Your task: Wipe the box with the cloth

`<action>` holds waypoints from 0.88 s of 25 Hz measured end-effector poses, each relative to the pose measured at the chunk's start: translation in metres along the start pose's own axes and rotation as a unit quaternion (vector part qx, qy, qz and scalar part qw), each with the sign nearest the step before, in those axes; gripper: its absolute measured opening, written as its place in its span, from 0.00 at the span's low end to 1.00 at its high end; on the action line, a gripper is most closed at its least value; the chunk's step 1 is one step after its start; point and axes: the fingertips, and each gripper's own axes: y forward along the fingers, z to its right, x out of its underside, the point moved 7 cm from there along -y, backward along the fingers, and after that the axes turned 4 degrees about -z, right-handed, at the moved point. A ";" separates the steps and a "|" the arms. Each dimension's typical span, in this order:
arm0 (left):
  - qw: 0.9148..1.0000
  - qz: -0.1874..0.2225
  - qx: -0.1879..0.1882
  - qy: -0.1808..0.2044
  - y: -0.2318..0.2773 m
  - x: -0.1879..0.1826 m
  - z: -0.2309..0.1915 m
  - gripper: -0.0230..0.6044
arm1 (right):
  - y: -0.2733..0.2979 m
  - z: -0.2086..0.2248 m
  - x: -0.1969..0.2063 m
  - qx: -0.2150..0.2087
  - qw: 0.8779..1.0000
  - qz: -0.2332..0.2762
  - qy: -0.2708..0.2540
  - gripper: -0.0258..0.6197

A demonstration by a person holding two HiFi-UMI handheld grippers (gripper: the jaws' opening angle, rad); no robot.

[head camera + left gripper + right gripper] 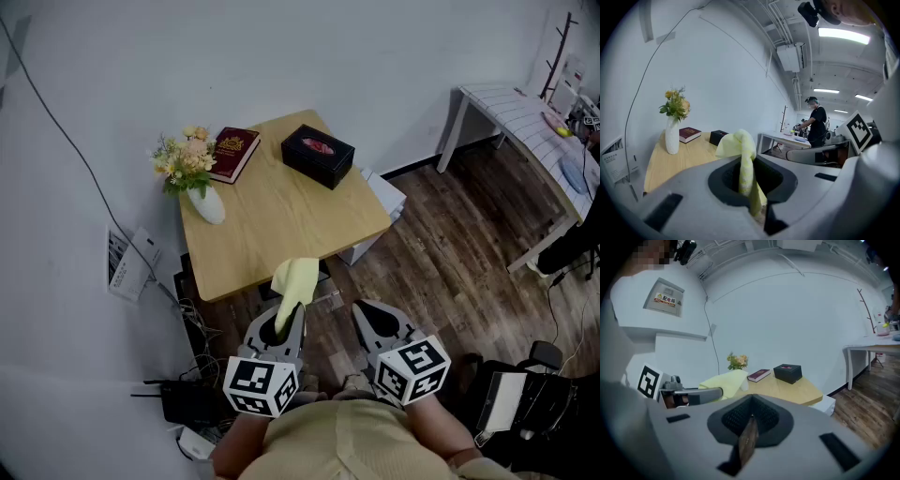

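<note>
Left gripper [281, 328] is held nearest the body, well short of the black box [318, 156]. Its fingers [684, 187] are clamped on a yellow cloth [295, 279], which stands up out of them toward the box. Right gripper [380, 323] sits just beside the left one, equally far from the box, its fingers [801, 446] pressed together with nothing between them. Beyond both, the wooden tabletop [281, 225] carries the box at its far corner. Left of the box lies a dark red book [232, 153]. Farther left of the box stands a white vase of flowers [194, 178].
</note>
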 end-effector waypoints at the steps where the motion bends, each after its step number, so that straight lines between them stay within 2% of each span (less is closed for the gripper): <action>1: 1.000 -0.001 0.001 -0.001 0.004 0.000 0.004 0.09 | -0.002 0.004 -0.001 0.000 1.000 0.000 0.000 0.09; 8: 1.000 -0.003 0.006 0.001 0.032 -0.003 0.027 0.09 | -0.011 0.032 -0.002 -0.004 1.000 0.001 -0.003 0.09; 12: 1.000 -0.006 0.003 -0.001 0.047 -0.001 0.038 0.09 | -0.015 0.045 -0.001 -0.027 0.999 0.004 0.020 0.09; 15: 1.000 -0.007 -0.005 -0.004 0.050 0.002 0.045 0.09 | -0.019 0.053 0.003 -0.030 0.999 -0.001 0.026 0.09; 22: 1.000 -0.001 -0.016 -0.026 0.058 0.000 0.033 0.09 | -0.007 0.066 0.002 -0.034 0.999 -0.006 0.041 0.09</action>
